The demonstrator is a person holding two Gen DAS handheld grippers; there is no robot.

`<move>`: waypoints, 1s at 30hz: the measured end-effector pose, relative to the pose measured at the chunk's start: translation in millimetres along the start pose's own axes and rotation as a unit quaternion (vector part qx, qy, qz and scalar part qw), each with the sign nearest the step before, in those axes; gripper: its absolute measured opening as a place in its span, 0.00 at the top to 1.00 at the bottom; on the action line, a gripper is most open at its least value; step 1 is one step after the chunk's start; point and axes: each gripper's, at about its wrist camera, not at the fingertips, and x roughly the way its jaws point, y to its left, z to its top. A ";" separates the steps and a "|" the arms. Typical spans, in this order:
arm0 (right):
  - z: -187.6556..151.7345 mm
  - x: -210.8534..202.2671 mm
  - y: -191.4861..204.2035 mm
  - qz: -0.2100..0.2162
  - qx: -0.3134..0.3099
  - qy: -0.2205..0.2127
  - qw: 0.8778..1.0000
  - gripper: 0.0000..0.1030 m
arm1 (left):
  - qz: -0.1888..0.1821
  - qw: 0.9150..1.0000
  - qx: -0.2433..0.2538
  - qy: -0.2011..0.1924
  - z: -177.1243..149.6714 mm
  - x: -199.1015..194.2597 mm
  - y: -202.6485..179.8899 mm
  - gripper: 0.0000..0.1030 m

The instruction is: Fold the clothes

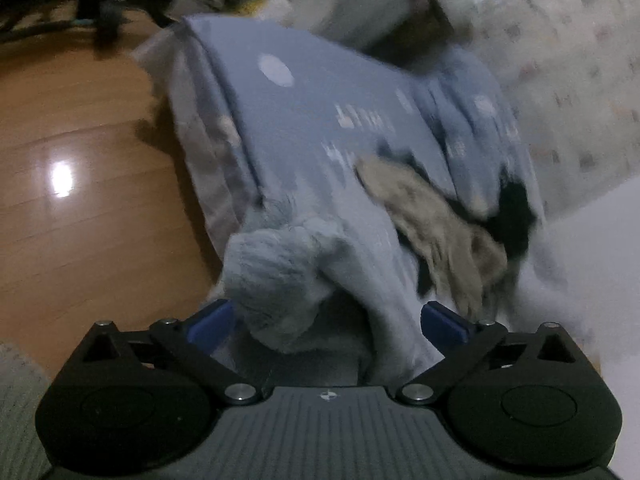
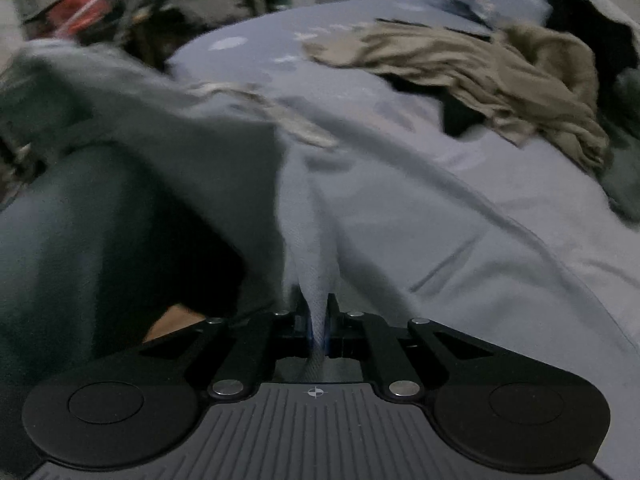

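A pale blue-grey garment [image 1: 280, 276] lies bunched at the near end of the bed, its fuzzy rolled edge hanging between my left gripper's [image 1: 326, 320] blue pads [image 1: 210, 320]. Those pads stand wide apart and do not press on the cloth, so the left gripper is open. In the right wrist view my right gripper [image 2: 318, 322] is shut on a narrow pinched fold of the same pale garment [image 2: 316, 248], which spreads away over the bed. A crumpled beige garment [image 2: 480, 76] [image 1: 432, 224] lies farther up the bed on a black piece [image 2: 580, 24].
The bed has a blue patterned sheet [image 1: 320, 92] and a patterned cover [image 1: 560, 92] to the right. Wooden floor [image 1: 80, 160] runs along the bed's left side. A dark grey-green cloth [image 2: 120, 152] lies left of the right gripper, with blurred clutter [image 2: 80, 12] behind it.
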 end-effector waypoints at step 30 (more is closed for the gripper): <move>-36.2 -46.8 25.5 0.134 0.032 0.054 0.989 0.40 | 0.048 0.990 0.113 0.072 127.9 210.3 -40.5 0.01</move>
